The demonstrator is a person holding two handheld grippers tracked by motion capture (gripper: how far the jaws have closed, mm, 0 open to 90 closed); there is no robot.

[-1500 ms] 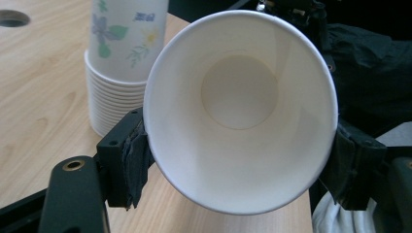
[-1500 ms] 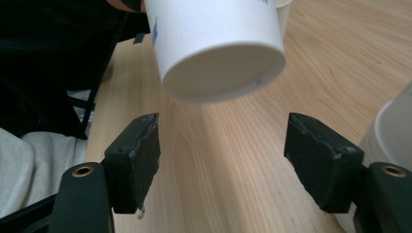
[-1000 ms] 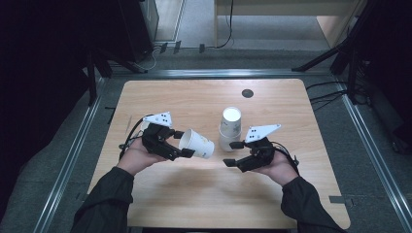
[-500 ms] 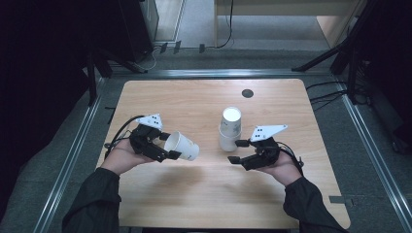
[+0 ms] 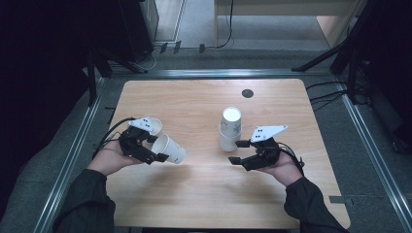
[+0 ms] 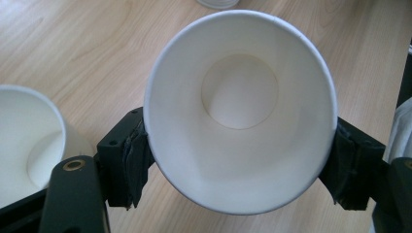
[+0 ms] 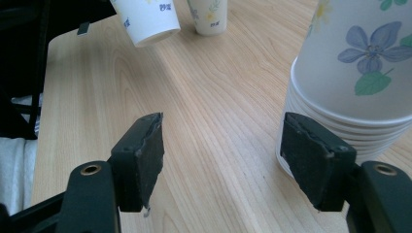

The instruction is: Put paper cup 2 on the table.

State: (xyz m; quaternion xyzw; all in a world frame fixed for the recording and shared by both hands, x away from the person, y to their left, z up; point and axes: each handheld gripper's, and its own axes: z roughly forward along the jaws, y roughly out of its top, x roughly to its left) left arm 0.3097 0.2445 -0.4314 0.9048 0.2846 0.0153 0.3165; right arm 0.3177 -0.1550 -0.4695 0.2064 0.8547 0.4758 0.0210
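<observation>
carried toward the table's left side since the earlier frame, the paper cup [image 5: 169,149] is held on its side in the left gripper [image 5: 154,152], whose jaws are pressed against its rim on both sides. another cup [image 5: 153,126] is seen standing just behind it. the right gripper [image 5: 236,151] is kept beside the cup stack [image 5: 230,128]; its jaws have just been closing slightly and stand apart with nothing between them, one pad [image 7: 316,164] just in front of the stack's base.

Left gripper [image 5: 163,154]: black body, grey three-cornered plate with dark dots on top, black cable looped behind. Right gripper [image 5: 236,152]: matched it. Black jaws carried worn, ragged-edged dark pads and brass-ringed holes. Person wore dark long sleeves [image 5: 82,204].
</observation>
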